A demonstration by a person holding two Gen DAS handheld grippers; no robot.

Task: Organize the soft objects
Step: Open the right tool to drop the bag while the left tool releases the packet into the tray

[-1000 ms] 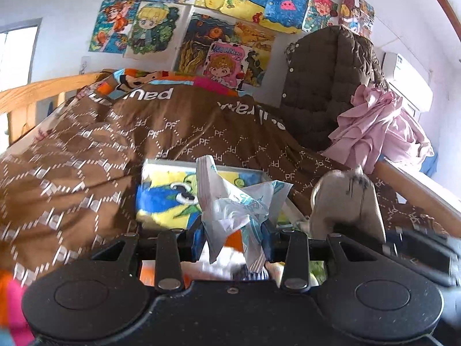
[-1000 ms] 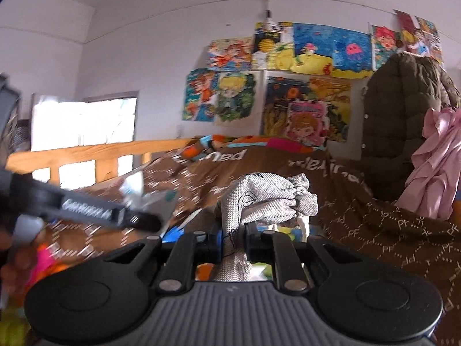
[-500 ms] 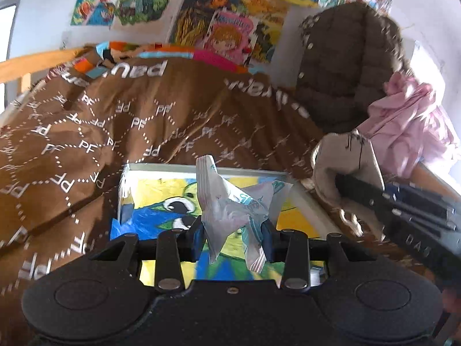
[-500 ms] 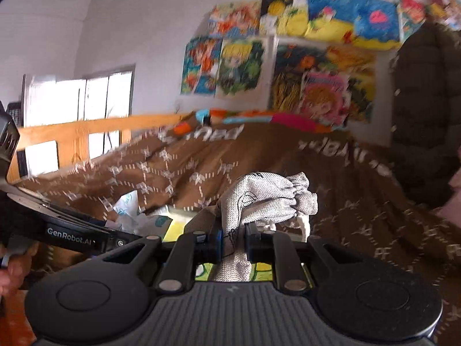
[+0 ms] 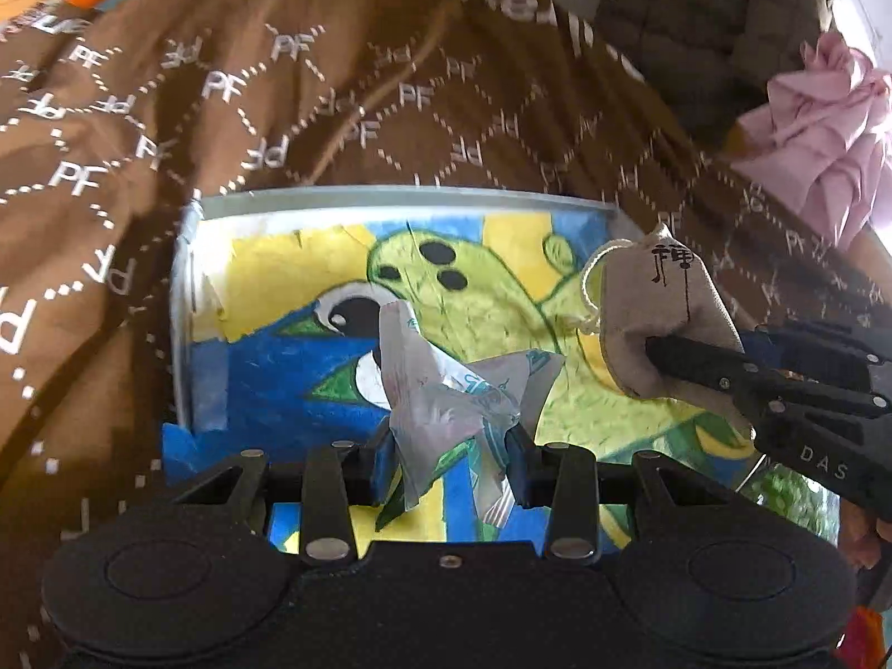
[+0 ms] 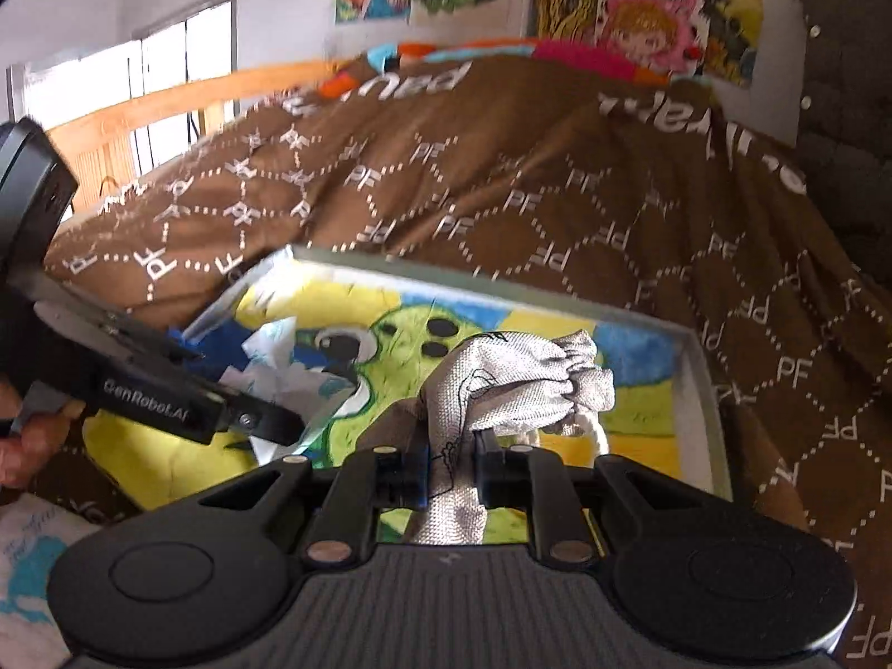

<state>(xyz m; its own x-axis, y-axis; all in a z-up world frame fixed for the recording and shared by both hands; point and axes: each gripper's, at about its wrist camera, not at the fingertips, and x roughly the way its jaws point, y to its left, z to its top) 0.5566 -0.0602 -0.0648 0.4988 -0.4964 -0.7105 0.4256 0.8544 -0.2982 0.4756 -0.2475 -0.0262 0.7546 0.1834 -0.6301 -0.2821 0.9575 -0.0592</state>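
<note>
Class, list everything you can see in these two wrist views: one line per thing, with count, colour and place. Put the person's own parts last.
crumpled wrapper: one, white with teal print, clamped in the left gripper above the tray
drawstring pouch: one, grey-beige woven, clamped in the right gripper above the tray
tray: one, pale grey rim, painted green, yellow and blue inside, lying on the blanket
blanket: one, brown with white PF pattern, covering the bed
pink cloth: one, bunched at far right
quilted jacket: one, dark brown, behind the blanket
cartoon pictures: several, multicoloured, on the wall
bed rail: one, wooden, at left
left gripper: black, shut
right gripper: black, shut
</note>
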